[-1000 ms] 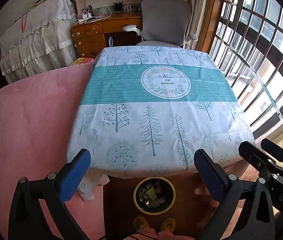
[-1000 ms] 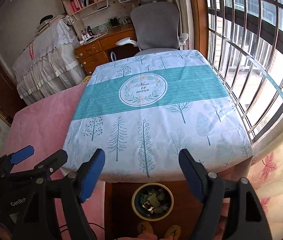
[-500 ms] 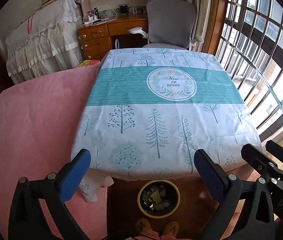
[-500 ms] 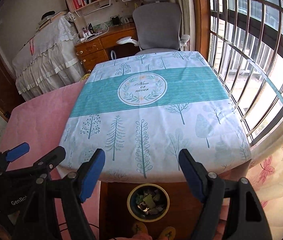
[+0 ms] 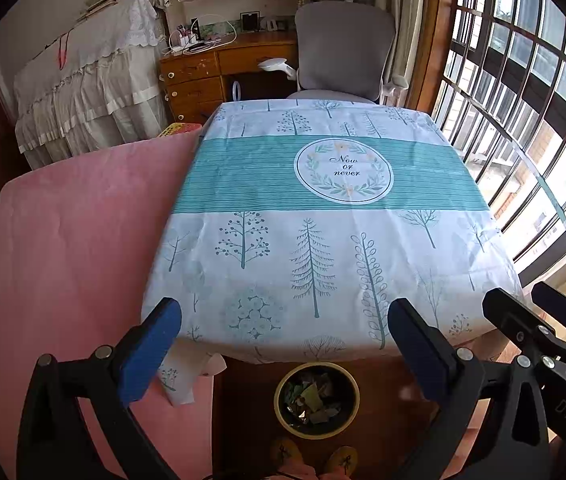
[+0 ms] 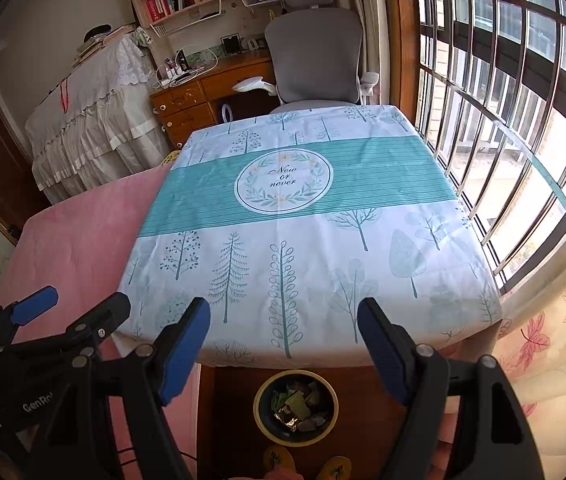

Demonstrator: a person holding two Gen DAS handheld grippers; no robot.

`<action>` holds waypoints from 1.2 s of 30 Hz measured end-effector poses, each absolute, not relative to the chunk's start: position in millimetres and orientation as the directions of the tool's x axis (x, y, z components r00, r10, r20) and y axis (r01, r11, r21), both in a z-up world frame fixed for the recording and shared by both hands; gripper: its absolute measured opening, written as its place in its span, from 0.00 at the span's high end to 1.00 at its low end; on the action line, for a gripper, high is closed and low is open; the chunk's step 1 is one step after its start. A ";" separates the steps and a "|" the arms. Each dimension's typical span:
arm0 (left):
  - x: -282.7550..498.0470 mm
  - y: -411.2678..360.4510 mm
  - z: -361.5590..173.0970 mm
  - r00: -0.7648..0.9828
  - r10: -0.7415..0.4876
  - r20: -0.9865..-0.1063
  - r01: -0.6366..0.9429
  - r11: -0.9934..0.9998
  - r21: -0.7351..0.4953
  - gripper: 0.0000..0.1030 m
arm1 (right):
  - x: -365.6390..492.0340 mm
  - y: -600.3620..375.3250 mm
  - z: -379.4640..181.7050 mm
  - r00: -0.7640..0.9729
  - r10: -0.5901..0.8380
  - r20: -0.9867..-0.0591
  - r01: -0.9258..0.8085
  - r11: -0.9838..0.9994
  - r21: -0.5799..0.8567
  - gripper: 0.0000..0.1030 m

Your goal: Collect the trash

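Observation:
A round yellow-rimmed bin (image 5: 317, 399) holding crumpled wrappers stands on the floor just below the table's near edge; it also shows in the right wrist view (image 6: 295, 406). The table wears a white and teal tree-print cloth (image 5: 323, 216), bare in both views (image 6: 303, 216). My left gripper (image 5: 285, 316) is open and empty, held above the near edge over the bin. My right gripper (image 6: 284, 316) is open and empty, beside it on the right. Each gripper shows at the side of the other's view.
A pink-covered surface (image 5: 67, 248) adjoins the table on the left. A grey office chair (image 5: 343, 48) and a wooden desk (image 5: 219, 68) stand behind. A barred window (image 5: 523, 120) runs along the right. Yellow slippers (image 5: 315, 458) are by the bin.
Both grippers have drawn back and risen a little; the table and bin sit slightly farther in view. Both stay open and empty.

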State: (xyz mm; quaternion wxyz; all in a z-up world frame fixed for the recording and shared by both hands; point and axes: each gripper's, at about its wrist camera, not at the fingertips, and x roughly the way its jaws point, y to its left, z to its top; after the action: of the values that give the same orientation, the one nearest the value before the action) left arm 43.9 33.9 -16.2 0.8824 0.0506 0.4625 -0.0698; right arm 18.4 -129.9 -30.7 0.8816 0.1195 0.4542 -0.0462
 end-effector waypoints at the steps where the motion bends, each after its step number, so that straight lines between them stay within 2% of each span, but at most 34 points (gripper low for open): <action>1: 44.3 33.9 -16.3 0.562 -0.076 -0.824 0.169 0.985 0.024 0.01 | 18.3 -130.0 -30.6 0.584 0.027 -0.812 0.190 0.967 0.168 0.25; 36: 31.0 31.1 -15.7 0.558 -0.073 -0.827 0.160 0.987 0.021 0.01 | 16.2 -130.4 -33.1 0.586 0.030 -0.810 0.188 0.967 0.173 0.25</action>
State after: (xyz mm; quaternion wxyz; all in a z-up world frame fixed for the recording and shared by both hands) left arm 31.0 31.1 -15.7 0.8812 0.0468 0.4657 -0.0659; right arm 16.2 -130.4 -33.1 0.8823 0.1208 0.4526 -0.0448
